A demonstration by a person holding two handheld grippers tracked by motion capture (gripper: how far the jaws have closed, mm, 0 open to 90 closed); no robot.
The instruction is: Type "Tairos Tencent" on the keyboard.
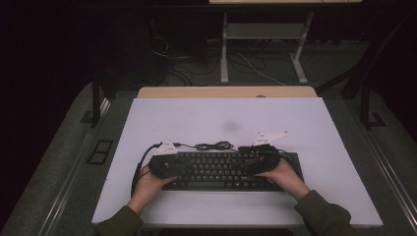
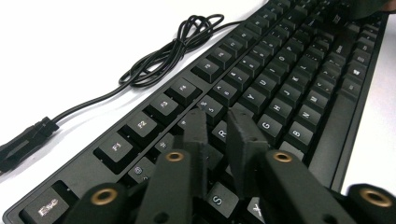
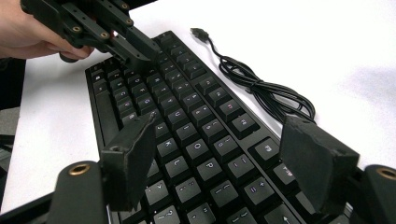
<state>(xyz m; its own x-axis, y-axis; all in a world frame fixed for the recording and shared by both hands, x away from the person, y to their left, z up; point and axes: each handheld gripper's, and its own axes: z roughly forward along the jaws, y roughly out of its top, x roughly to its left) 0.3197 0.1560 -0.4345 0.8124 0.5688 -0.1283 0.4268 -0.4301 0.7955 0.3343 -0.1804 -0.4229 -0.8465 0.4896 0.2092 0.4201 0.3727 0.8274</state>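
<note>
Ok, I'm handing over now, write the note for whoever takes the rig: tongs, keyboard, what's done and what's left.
Left tongs: jaws nearly shut with a thin gap, tips low over the keyboard's left end, near the R key; whether they touch it cannot be told.
Right tongs: jaws wide open, holding nothing, over the keyboard's right end.
Keyboard: flat on the white table, near the person's edge. Its cable lies loosely bundled behind it, plug free on the table.
Done: both tongs are positioned over the keys.
Left: probably pressing keys; nothing is gripped yet.
</note>
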